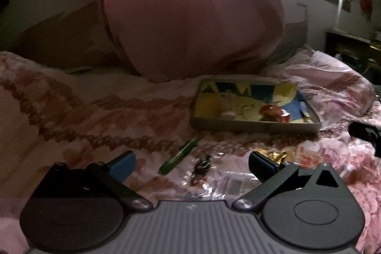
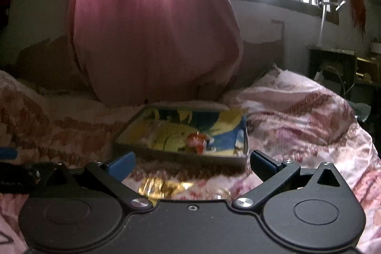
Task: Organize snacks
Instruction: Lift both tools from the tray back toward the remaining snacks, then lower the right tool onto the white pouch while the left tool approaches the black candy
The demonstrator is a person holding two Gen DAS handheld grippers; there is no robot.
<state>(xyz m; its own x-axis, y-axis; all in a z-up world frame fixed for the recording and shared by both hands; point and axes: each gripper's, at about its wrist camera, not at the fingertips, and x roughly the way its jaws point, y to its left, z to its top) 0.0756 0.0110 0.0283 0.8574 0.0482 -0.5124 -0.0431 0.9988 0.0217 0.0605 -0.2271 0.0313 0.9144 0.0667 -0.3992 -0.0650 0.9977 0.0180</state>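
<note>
Bed with pink floral blanket (image 1: 71, 111); pink curtain (image 1: 178, 16) behind, window at upper right.

Left tool (image 1: 191, 164): low over blanket, level, fingers spread apart, holding nothing. Between them, lower centre of frame: green wrapped stick (image 1: 178, 156), dark wrapped candy (image 1: 201, 167), clear wrapper (image 1: 234, 183); gold wrapper (image 1: 273, 155) just beside the right finger.

Right tool (image 2: 191, 164): low, fingers spread apart, empty; gold wrapper (image 2: 162, 187) beneath.

Shallow printed tray (image 1: 252, 126), centre right on blanket: contains red wrapped snack (image 1: 273, 112).
</note>
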